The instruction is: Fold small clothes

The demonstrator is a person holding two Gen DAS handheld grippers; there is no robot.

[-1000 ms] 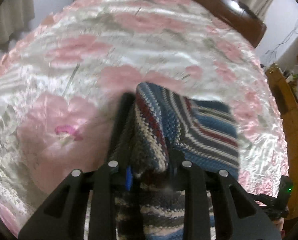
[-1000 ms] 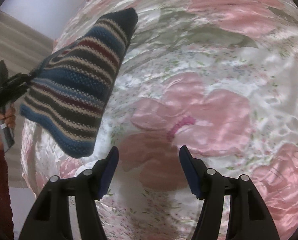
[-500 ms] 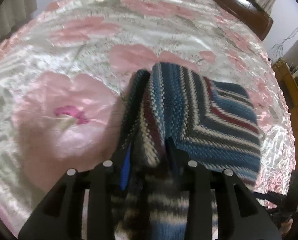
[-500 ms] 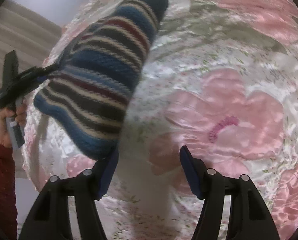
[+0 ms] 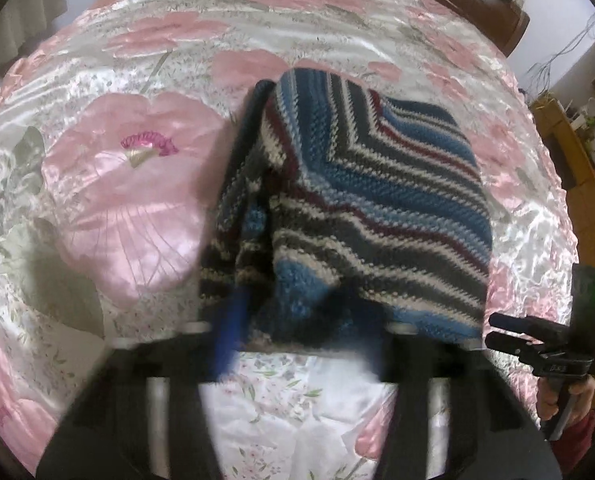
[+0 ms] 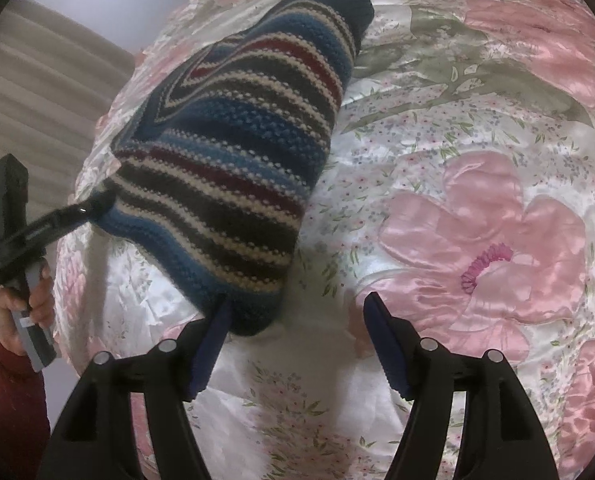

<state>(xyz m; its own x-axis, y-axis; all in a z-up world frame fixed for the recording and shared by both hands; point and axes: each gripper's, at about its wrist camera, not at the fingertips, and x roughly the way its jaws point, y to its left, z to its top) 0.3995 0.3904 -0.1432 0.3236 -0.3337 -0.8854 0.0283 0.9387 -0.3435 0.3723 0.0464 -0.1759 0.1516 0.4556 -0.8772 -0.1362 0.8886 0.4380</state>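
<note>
Left claw (image 6: 101, 204): I pinch the striped knit (image 6: 237, 152) corner, lifting it for folding.
Right claw (image 6: 297, 344): wide, empty, beside the knit's lower edge.

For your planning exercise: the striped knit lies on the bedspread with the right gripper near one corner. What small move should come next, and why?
Probably ease the right gripper left and shut it on the near corner of the knit. Its fingers stand open and empty, the corner lies by the left one, and the left gripper meets the far edge.

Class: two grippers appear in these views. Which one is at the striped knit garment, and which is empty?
The left gripper meets the striped knit garment at its corner. The right gripper stands open and empty.
</note>
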